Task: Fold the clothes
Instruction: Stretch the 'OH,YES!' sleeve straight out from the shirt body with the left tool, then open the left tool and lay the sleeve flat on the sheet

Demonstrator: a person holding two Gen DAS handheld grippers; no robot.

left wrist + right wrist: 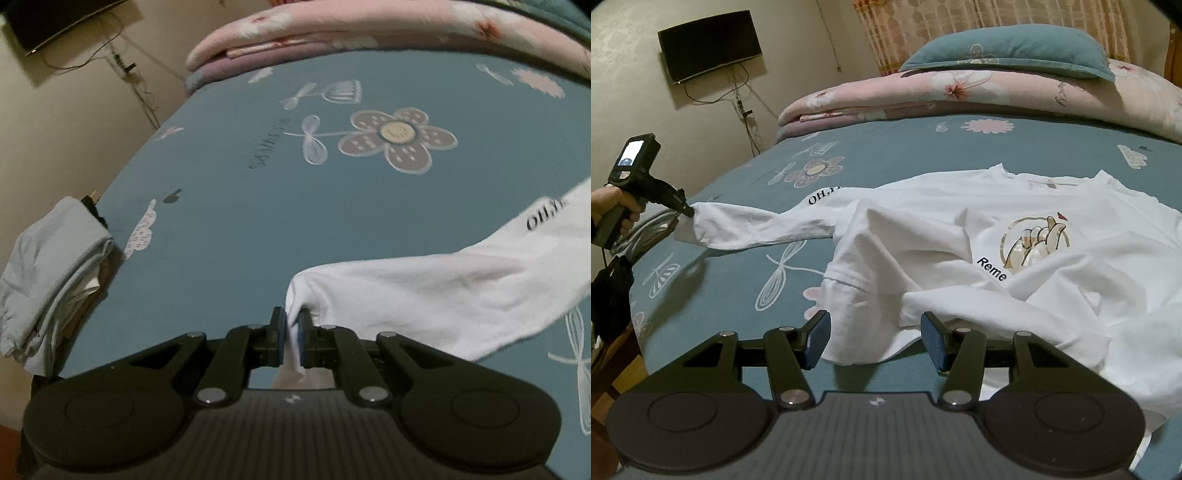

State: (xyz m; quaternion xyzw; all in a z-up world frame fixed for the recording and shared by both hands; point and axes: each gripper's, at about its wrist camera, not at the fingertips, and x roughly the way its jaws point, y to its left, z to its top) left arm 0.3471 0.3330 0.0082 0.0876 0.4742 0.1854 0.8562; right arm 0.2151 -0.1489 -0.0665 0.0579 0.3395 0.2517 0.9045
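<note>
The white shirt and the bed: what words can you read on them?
"Reme" on the white shirt, under the hand picture; the rest is hidden by a fold.
"OH," on the sleeve; the rest is hidden.
Dark writing on the bedsheet: too blurred to read.

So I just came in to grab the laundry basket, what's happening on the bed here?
A person is folding a white long-sleeved shirt on the blue flowered bedsheet, a gripper in each hand. The left gripper is shut on the cuff of one sleeve, pulling it out sideways toward the bed's edge. The right gripper is open, jaws either side of the shirt's crumpled near edge, not gripping. The shirt is still rumpled, nothing folded yet.
</note>
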